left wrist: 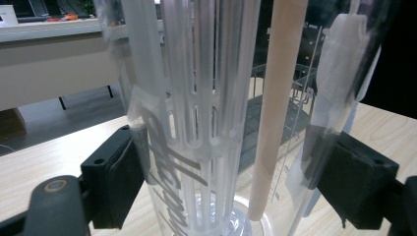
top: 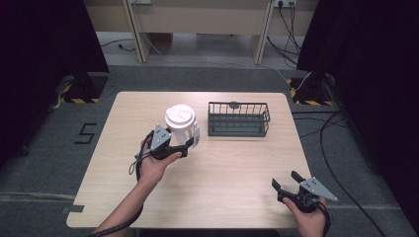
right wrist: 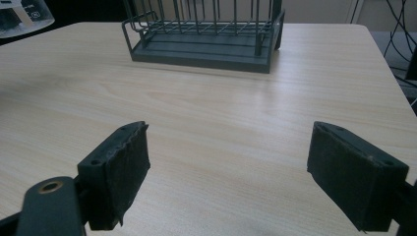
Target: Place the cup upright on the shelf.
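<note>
A clear plastic tumbler (top: 180,124) with a white lid stands on the table (top: 232,168), left of centre. My left gripper (top: 189,144) is shut on its lower body. In the left gripper view both black pads press the tumbler's (left wrist: 196,98) clear wall; inside it are a slotted white insert and a beige stick (left wrist: 275,98). My right gripper (top: 285,179) is held open near the table's front right corner, its jaws wide apart over bare wood (right wrist: 228,167) with nothing between them. It points toward a dark grey wire basket (right wrist: 201,44).
The wire basket (top: 238,120) stands to the right of the tumbler at mid-table and looks empty. Cables (top: 341,148) run over the carpet to the right of the table. A desk's legs (top: 138,34) stand beyond the far edge.
</note>
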`<state>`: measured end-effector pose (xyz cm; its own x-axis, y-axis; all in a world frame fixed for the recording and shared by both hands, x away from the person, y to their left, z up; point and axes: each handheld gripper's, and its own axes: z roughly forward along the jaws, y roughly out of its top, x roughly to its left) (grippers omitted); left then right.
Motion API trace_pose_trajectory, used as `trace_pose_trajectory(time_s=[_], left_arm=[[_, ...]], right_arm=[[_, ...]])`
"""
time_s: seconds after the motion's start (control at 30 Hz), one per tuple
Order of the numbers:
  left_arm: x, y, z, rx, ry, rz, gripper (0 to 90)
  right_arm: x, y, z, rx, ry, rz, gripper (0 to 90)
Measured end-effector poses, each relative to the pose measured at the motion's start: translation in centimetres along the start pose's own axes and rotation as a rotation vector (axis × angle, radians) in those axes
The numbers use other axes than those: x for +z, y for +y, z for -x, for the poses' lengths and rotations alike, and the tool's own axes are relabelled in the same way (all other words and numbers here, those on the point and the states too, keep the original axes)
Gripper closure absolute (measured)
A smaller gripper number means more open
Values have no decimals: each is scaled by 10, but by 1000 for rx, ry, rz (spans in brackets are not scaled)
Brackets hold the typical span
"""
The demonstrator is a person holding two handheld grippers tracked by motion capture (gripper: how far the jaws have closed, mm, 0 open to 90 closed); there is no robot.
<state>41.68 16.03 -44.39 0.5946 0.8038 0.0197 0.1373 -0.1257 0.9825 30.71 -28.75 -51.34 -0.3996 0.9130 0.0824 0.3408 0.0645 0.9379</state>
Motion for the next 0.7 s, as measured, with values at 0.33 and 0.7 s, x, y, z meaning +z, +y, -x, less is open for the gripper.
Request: trace_pose_trajectory(time_s=[0.33, 0.7], left_arm=[[8, 9, 3, 6, -9, 13, 178], [22, 19, 8, 14, -24, 15, 178]], right_arm=[[0, 0, 0, -1, -1, 4, 167], [0, 0, 1, 0, 0, 5, 167]])
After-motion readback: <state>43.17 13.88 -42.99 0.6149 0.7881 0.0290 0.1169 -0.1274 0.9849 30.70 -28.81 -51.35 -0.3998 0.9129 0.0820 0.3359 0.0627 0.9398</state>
